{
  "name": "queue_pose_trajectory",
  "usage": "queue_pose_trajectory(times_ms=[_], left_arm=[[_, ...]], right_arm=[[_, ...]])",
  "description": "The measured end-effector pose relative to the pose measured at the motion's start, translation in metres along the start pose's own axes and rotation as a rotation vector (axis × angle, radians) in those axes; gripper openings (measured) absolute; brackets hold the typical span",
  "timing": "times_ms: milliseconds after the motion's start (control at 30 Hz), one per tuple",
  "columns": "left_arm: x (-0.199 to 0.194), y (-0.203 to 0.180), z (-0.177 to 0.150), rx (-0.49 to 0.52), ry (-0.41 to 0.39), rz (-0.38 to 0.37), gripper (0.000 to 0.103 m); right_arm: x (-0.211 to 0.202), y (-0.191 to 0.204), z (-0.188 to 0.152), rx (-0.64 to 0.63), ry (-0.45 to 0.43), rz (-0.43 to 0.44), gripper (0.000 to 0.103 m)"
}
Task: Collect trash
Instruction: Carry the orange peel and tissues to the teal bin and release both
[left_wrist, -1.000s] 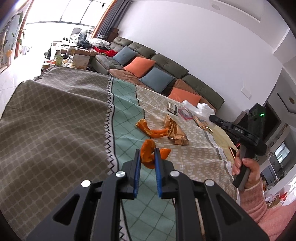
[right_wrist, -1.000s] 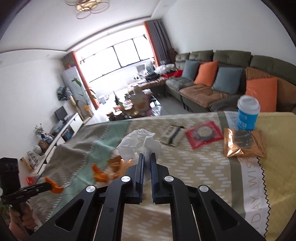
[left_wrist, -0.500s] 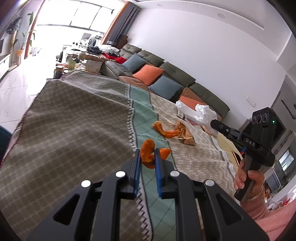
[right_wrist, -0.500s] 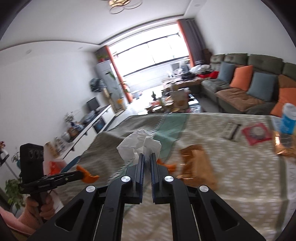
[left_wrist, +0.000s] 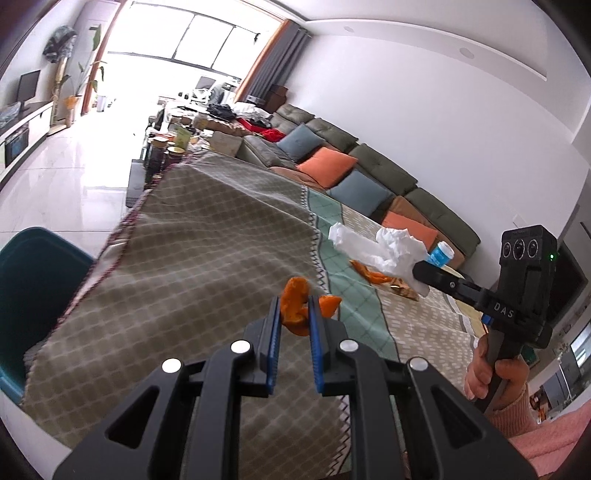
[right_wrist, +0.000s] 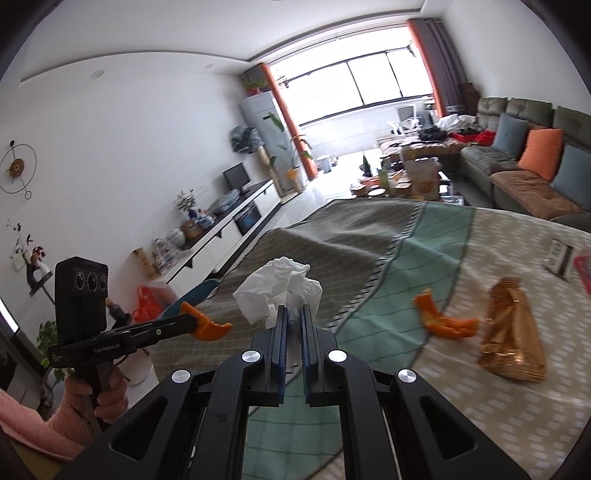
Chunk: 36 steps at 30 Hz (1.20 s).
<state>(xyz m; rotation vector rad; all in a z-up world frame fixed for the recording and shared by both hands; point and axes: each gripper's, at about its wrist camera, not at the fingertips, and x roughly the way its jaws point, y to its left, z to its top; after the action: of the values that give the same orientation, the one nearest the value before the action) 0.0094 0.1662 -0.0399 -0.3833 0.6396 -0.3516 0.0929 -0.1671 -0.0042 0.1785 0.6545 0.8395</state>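
My left gripper (left_wrist: 293, 310) is shut on an orange peel (left_wrist: 295, 306) and holds it above the patterned tablecloth (left_wrist: 192, 258); it also shows in the right wrist view (right_wrist: 210, 326). My right gripper (right_wrist: 293, 314) is shut on a crumpled white tissue (right_wrist: 280, 288), also seen in the left wrist view (left_wrist: 384, 251). A teal bin (left_wrist: 33, 280) stands beside the table's left edge, below and left of the left gripper. More orange peel (right_wrist: 443, 321) and a gold wrapper (right_wrist: 513, 332) lie on the table.
A blue cup (left_wrist: 441, 253) stands far back on the table. A small striped packet (right_wrist: 561, 258) lies at the right edge. A sofa with cushions (left_wrist: 332, 170) runs behind the table. A TV cabinet (right_wrist: 221, 236) lines the left wall.
Both grippers swung left toward the table's edge, carrying the peel and tissue. The teal bin has come into the left wrist view.
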Motion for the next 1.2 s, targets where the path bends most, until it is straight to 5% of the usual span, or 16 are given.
queue_pose_trajectory(times_ms=[1200], left_arm=[[-0.106, 0.108, -0.002, -0.193, -0.179, 0.301, 0.016]], right_arm=[[0.109, 0.101, 0.018, -0.187, 0.165, 0.218, 0.007]])
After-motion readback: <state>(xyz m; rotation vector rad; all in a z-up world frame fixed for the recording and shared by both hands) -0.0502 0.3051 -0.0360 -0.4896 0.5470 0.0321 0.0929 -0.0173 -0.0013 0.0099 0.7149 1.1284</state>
